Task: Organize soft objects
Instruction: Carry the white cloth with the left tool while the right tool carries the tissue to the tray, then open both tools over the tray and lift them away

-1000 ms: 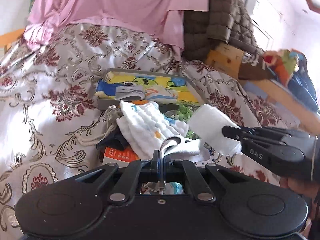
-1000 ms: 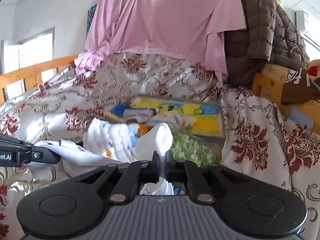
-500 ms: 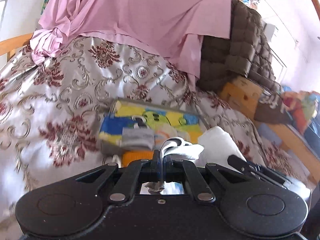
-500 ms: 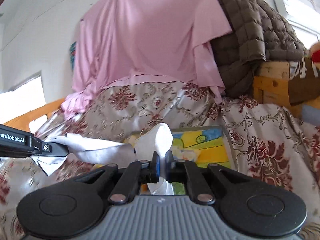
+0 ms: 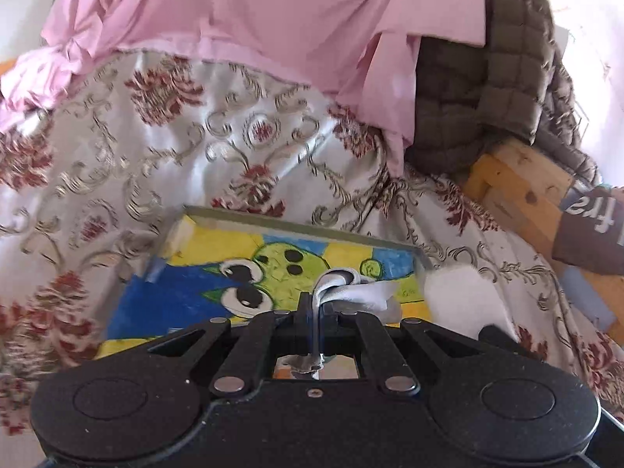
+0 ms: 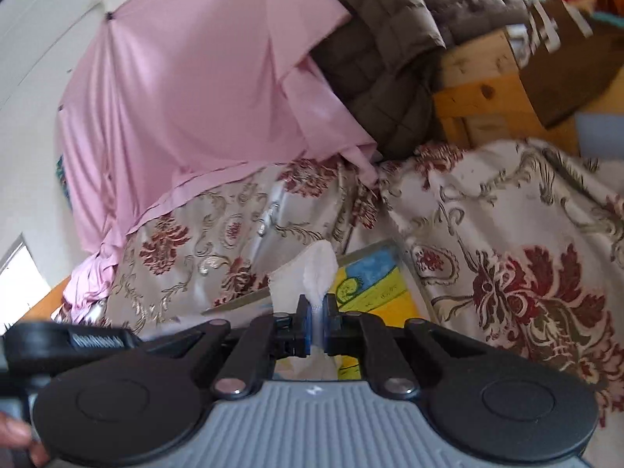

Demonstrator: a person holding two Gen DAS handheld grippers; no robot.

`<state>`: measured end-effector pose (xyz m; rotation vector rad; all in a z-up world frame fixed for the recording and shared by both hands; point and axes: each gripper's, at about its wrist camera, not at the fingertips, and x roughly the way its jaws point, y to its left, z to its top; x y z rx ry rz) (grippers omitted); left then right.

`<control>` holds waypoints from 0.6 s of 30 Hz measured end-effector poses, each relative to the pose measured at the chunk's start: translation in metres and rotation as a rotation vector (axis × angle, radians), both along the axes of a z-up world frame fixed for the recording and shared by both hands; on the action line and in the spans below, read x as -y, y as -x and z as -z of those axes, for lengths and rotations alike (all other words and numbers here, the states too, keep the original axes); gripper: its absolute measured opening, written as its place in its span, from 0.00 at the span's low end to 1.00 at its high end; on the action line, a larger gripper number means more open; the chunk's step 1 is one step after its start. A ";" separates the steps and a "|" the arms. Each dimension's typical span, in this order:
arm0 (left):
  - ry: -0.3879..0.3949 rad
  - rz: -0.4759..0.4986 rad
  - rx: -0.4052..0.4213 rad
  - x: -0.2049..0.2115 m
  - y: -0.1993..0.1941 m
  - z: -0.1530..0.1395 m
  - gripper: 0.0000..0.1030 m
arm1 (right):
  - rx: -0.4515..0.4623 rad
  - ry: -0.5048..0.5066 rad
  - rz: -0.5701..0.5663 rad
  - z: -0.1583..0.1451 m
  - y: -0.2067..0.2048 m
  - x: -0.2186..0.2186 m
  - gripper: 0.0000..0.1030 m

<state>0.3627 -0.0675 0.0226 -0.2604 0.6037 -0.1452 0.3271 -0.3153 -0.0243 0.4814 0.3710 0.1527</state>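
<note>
Both grippers hold one white cloth. My left gripper [image 5: 315, 304] is shut on a folded edge of the white cloth [image 5: 351, 292], which trails right to a white bulge [image 5: 460, 296]. My right gripper [image 6: 316, 308] is shut on another part of the white cloth [image 6: 312, 269], which sticks up between the fingers. Both hover over a shallow tray [image 5: 273, 230] with a yellow, blue and green cartoon bottom on the bed. The tray's corner shows in the right wrist view [image 6: 370, 273].
A floral silver and red bedspread [image 5: 117, 156] covers the bed. A pink sheet [image 5: 253, 19] and a brown quilted blanket [image 5: 487, 89] hang behind. Wooden furniture [image 5: 518, 191] stands at the right. The left gripper's body [image 6: 58, 339] is at the right view's lower left.
Both grippers have lifted the white cloth off the pile and carried it forward over the tray. The pile of other cloths has dropped out of view. The right view has tilted.
</note>
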 end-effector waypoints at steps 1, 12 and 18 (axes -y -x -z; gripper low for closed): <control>-0.005 0.007 -0.016 0.004 -0.006 0.005 0.02 | -0.017 -0.027 -0.002 0.003 -0.004 0.003 0.06; -0.079 0.028 -0.189 0.025 -0.036 0.047 0.05 | -0.154 -0.026 -0.022 0.030 -0.023 0.005 0.09; -0.124 0.049 -0.214 0.031 -0.032 0.049 0.23 | -0.187 0.007 -0.012 0.028 -0.019 0.006 0.34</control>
